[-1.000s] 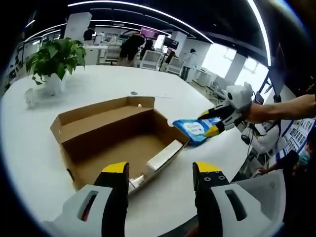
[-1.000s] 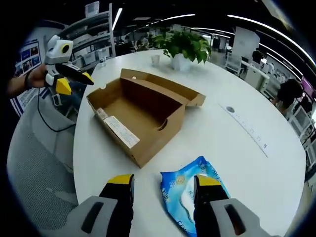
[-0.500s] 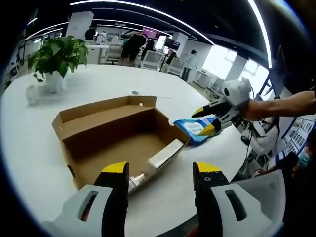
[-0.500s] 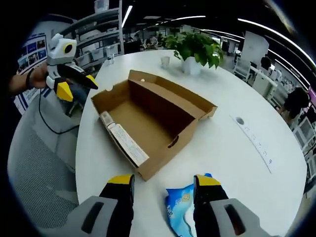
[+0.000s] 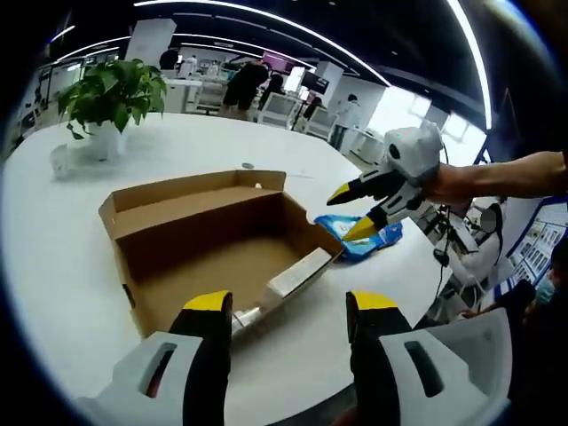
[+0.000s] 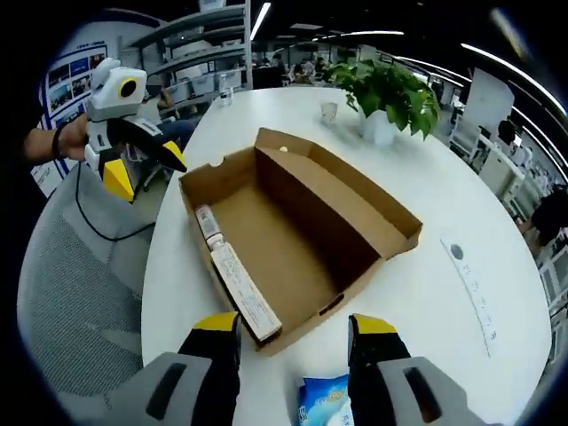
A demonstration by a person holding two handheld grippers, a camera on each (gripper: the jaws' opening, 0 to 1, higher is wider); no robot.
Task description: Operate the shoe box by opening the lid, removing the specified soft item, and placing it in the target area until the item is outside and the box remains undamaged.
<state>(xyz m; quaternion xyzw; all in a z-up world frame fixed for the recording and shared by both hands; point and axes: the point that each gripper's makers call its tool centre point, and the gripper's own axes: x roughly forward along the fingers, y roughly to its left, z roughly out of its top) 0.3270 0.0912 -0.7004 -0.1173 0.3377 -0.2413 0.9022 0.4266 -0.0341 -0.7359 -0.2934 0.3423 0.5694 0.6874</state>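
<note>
- Blue soft pack lies on the table, just beside the shoe box's short end wall.
- Right gripper jaws apart, empty, above it; left gripper open too.
- Lift clear without clipping that wall.

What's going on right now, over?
Both grippers open, holding nothing. Blue soft pack lies on the table beside the open shoe box. Nothing in the way.
</note>
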